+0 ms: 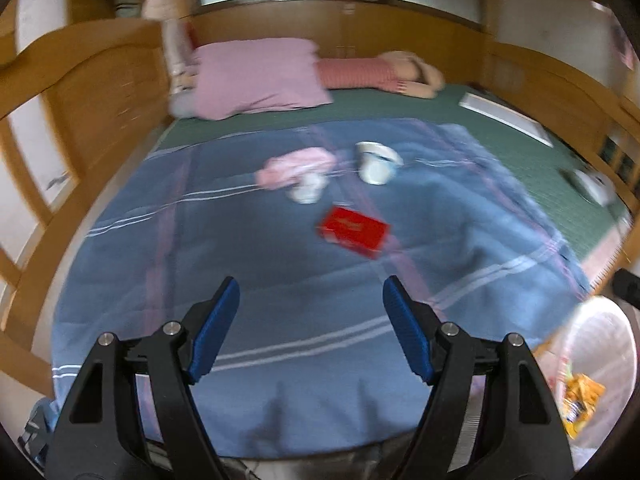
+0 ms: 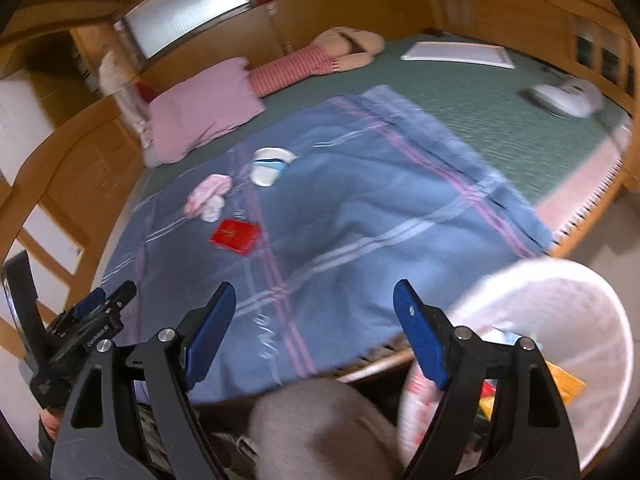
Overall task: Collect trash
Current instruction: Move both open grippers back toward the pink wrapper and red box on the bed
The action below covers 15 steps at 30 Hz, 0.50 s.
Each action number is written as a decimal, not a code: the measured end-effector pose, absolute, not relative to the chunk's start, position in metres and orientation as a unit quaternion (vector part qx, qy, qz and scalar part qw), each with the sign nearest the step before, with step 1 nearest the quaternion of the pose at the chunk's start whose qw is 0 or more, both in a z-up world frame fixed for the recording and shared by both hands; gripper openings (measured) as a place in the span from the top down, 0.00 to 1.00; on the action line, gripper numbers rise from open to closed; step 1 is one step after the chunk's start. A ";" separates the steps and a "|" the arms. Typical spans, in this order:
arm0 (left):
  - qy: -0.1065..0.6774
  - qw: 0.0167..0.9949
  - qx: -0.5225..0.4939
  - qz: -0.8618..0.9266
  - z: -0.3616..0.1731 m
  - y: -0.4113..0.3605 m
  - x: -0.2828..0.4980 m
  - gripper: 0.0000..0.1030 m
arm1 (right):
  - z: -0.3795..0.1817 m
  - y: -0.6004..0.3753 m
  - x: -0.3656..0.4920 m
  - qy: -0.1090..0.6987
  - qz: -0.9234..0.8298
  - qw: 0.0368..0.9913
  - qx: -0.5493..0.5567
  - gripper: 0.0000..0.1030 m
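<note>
Both the left hand-held gripper [image 1: 310, 308] and right hand-held gripper [image 2: 314, 312], jaws apart and empty, face the bed's blue blanket [image 1: 240, 260], where the red box [image 1: 354, 232] at centre frame looks likeliest next for the bin [image 2: 560, 300].

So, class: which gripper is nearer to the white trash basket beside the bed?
Right. The right gripper hangs right beside the white trash basket, whose rim fills the corner next to its finger. The left gripper is farther off, over the blue blanket.
</note>
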<state>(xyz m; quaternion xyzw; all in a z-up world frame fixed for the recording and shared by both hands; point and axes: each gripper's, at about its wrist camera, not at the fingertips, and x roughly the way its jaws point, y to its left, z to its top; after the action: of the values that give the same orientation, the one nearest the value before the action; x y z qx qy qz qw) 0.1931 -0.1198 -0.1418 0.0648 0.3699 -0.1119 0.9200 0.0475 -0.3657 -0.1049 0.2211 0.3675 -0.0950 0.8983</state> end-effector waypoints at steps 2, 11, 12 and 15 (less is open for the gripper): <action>0.370 0.923 0.058 -0.093 -0.144 -0.102 0.204 0.27 | -0.103 -0.354 0.062 0.370 -0.081 0.900 0.214 0.23; 0.363 0.930 0.045 -0.028 -0.150 -0.053 0.229 0.27 | -0.107 -0.312 0.102 0.393 -0.042 0.900 0.184 0.23; 0.363 0.931 0.043 -0.022 -0.151 -0.047 0.231 0.27 | -0.108 -0.308 0.106 0.395 -0.038 0.900 0.182 0.23; 0.361 0.932 0.040 -0.009 -0.153 -0.036 0.237 0.25 | -0.109 -0.296 0.118 0.399 -0.028 0.900 0.174 0.23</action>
<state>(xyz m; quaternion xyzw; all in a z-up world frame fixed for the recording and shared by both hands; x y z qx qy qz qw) 0.2372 -0.0356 -0.1525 0.0404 0.3609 -0.0092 0.9317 0.1177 -0.2958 -0.1090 0.1743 0.3994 -0.0283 0.8996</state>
